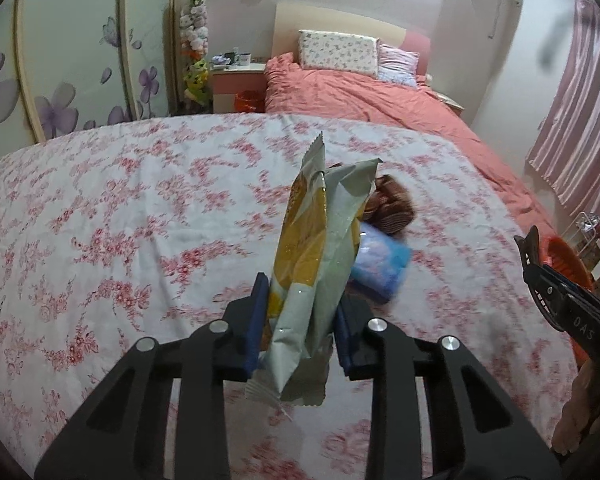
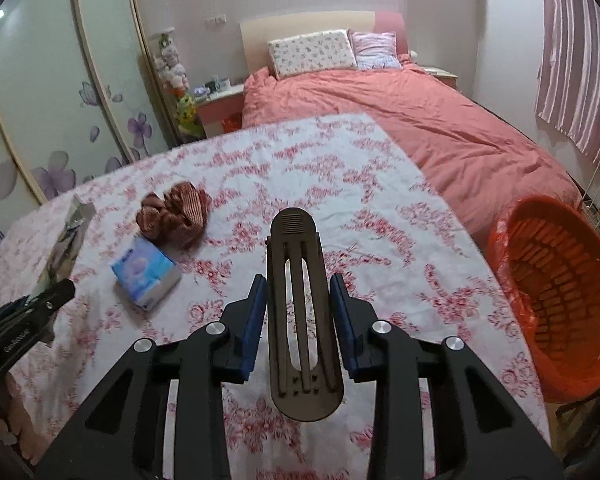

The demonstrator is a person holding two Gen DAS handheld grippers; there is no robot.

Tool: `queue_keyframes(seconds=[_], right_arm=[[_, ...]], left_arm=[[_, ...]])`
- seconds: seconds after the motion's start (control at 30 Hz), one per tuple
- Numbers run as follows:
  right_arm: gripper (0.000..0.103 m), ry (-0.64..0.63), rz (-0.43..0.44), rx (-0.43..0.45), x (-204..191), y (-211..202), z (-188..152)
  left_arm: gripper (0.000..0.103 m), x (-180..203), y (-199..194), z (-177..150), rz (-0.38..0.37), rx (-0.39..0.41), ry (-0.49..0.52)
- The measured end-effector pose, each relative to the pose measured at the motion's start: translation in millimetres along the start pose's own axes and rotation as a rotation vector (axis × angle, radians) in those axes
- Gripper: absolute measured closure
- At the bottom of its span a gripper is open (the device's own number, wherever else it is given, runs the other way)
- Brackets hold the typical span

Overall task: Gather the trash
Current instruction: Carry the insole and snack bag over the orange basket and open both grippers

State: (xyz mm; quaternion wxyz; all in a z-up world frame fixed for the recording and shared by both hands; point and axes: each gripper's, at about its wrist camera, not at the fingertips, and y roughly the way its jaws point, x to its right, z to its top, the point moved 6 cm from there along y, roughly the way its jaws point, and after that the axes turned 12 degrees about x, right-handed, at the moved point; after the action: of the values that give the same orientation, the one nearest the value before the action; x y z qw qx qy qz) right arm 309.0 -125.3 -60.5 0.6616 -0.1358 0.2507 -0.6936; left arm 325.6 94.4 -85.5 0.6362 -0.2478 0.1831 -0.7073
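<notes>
Our left tongs (image 1: pixel 300 328) pinch a snack wrapper (image 1: pixel 312 264), print unreadable; right tongs (image 2: pixel 300 320) grip a dark slotted piece (image 2: pixel 300 312), unidentifiable.

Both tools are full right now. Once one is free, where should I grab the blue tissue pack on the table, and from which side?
Grip the tissue pack across its two long side faces, coming down from above. It lies flat on the flowered tablecloth, a soft block narrow enough for the pads. Approach from its near end: the brown scrunchie sits right behind its far end and could get caught.
</notes>
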Motion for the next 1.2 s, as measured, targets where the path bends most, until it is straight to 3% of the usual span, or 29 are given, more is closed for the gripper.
queue_keyframes(seconds=[0.2,0.5,0.83,1.2], right_arm=[[0.070,0.039,-0.002,0.057,18,-28,14],[0.070,0.074,-0.074,0.125,71,-61,24],[0.070,0.175,-0.197,0.174,155,-84,28],[0.070,0.252,-0.248,0.187,225,-80,26]], left_arm=[[0.073,32,-15,8,-0.062,0.016,0.016],[0.073,100,-30,7,-0.182,0.015,0.057],[0.073,216,-44,2,-0.373,0.011,0.123],[0.073,345,-29,-14,-0.555,-0.039,0.175]])
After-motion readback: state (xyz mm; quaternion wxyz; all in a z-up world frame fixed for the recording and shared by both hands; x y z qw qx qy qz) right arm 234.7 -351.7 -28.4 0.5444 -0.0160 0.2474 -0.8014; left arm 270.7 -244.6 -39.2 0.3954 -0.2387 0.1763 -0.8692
